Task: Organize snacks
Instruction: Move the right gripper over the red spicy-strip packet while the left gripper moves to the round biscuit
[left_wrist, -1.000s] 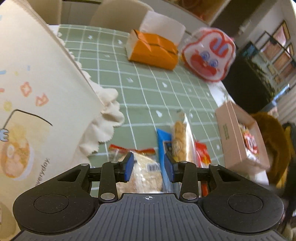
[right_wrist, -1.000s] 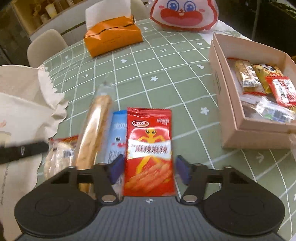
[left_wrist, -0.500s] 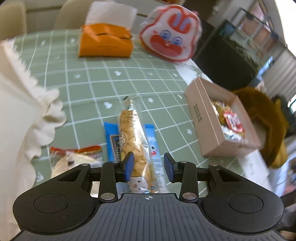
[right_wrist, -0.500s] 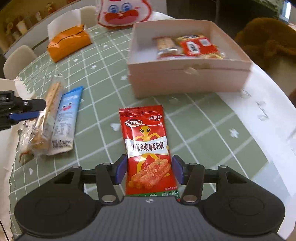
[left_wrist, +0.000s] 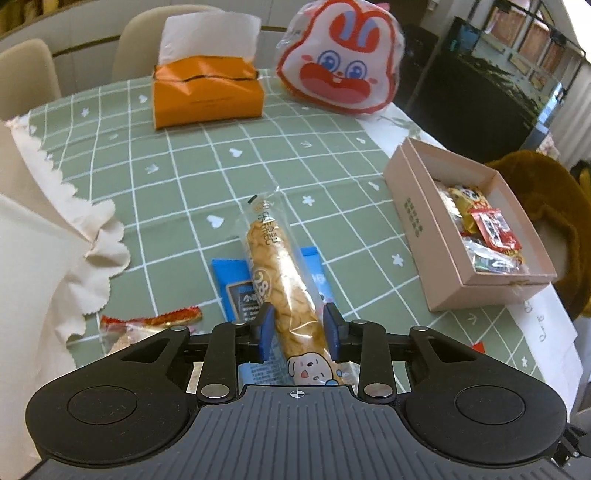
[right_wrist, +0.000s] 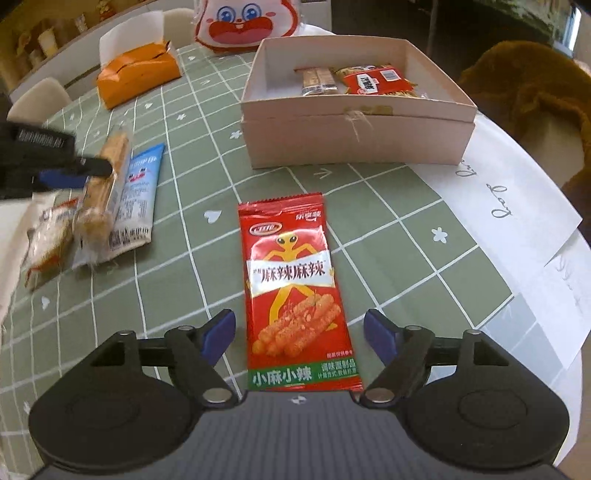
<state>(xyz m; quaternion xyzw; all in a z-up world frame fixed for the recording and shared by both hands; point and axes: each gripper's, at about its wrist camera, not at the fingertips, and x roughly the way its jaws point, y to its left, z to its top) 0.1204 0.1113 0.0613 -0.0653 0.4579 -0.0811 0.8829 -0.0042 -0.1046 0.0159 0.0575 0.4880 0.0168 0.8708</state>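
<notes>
My left gripper (left_wrist: 297, 334) is closed around a long clear-wrapped biscuit stick (left_wrist: 280, 280), which lies over a blue snack packet (left_wrist: 236, 284); the stick also shows in the right wrist view (right_wrist: 107, 173). My right gripper (right_wrist: 299, 330) is open, its blue pads either side of a red spicy-stick packet (right_wrist: 295, 288) lying flat on the green checked tablecloth. A pink cardboard box (right_wrist: 354, 136) holding several snacks stands beyond it, and shows at the right in the left wrist view (left_wrist: 424, 229).
An orange tissue box (left_wrist: 207, 92) and a rabbit-face bag (left_wrist: 340, 66) stand at the far side. A cream paper bag (left_wrist: 40, 236) is at the left, with a small red-trimmed packet (left_wrist: 147, 321) beside it. White paper (right_wrist: 517, 206) lies by the right table edge.
My left gripper has moved onto the biscuit stick and closed on it. My right gripper has opened wider and the red packet now lies free on the cloth, nearer the box.
</notes>
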